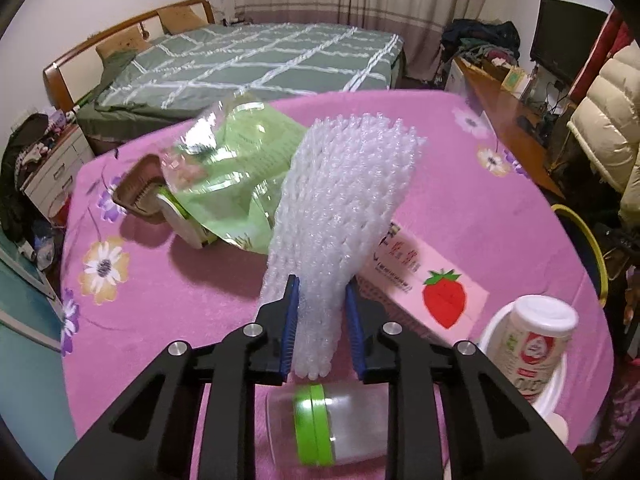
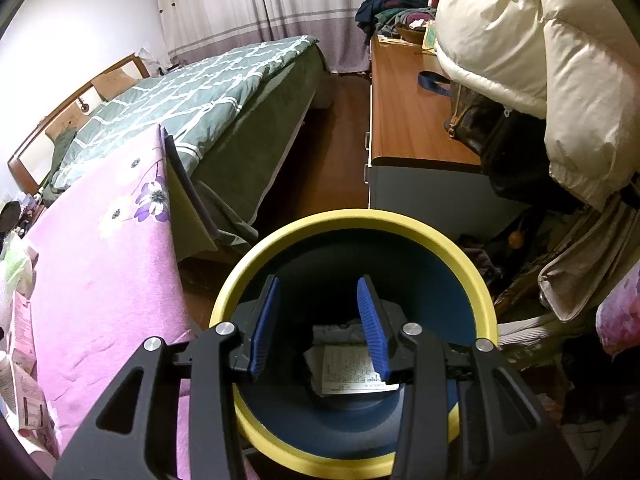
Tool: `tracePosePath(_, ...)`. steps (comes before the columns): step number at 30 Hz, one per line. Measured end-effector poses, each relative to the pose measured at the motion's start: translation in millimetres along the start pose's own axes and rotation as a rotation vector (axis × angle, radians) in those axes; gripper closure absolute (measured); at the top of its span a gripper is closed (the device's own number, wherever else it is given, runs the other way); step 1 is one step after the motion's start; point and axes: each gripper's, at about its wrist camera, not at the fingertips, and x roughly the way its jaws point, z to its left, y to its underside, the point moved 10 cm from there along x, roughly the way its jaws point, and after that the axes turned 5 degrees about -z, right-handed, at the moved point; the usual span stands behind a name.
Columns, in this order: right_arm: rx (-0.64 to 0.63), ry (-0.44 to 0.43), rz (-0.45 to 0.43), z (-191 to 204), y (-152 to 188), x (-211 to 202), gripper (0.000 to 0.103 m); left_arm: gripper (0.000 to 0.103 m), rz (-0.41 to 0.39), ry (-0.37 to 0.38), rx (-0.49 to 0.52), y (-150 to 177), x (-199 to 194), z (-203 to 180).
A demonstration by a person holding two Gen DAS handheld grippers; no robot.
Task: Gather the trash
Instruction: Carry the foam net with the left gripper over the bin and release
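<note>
My left gripper (image 1: 322, 288) is shut on a white foam fruit net (image 1: 344, 200) and holds it up above the pink flowered table (image 1: 180, 288). Behind it lie a green plastic bag (image 1: 236, 168), a brown tray (image 1: 138, 190), and a pink strawberry carton (image 1: 424, 284). A clear jar with a green lid (image 1: 316, 424) lies under the gripper. A white bottle (image 1: 538, 344) stands in a white bowl (image 1: 558, 388) at the right. My right gripper (image 2: 322, 284) is open and empty over the blue bin with a yellow rim (image 2: 352, 220). A dark package with a white label (image 2: 352, 368) lies in the bin.
The bin stands on the floor by the table's right edge (image 2: 172, 240). A bed (image 1: 248, 64) is behind the table. A wooden desk (image 2: 408, 112) and a white puffer coat (image 2: 540, 60) are to the right of the bin.
</note>
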Motion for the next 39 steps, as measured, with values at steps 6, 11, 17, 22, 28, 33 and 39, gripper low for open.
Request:
tracePosePath(6, 0.008, -0.012, -0.012, -4.5, 2.2, -8.7, 0.064, 0.081, -0.088, -0.006, 0.019, -18.9, -46.4, -13.0)
tracePosePath(11, 0.028, -0.021, -0.024, -13.8, 4.1, -16.1, 0.064, 0.081, -0.142, 0.038, 0.044, -33.7, -85.7, -50.8)
tracePosePath(17, 0.056, -0.019, -0.046, -36.6, 9.4, -30.0, 0.064, 0.081, -0.188, 0.159, 0.101, -44.7, -114.9, -130.1)
tracePosePath(22, 0.079, 0.0, -0.074, -62.9, 12.7, -45.7, 0.064, 0.081, -0.186, 0.291, 0.166, -48.2, -119.2, -214.4)
tracePosePath(28, 0.093, 0.023, -0.094, -92.7, 21.8, -62.2, 0.064, 0.081, -0.108, 0.412, 0.23, -40.8, -94.2, -309.1)
tracePosePath(33, 0.109, 0.029, -0.1, -111.7, 27.9, -69.0, 0.064, 0.081, -0.029, 0.453, 0.277, -29.1, -55.2, -373.8)
tracePosePath(39, 0.125, 0.029, -0.105, -128.3, 33.4, -72.0, 0.064, 0.081, 0.061, 0.456, 0.323, -15.8, -6.5, -432.5)
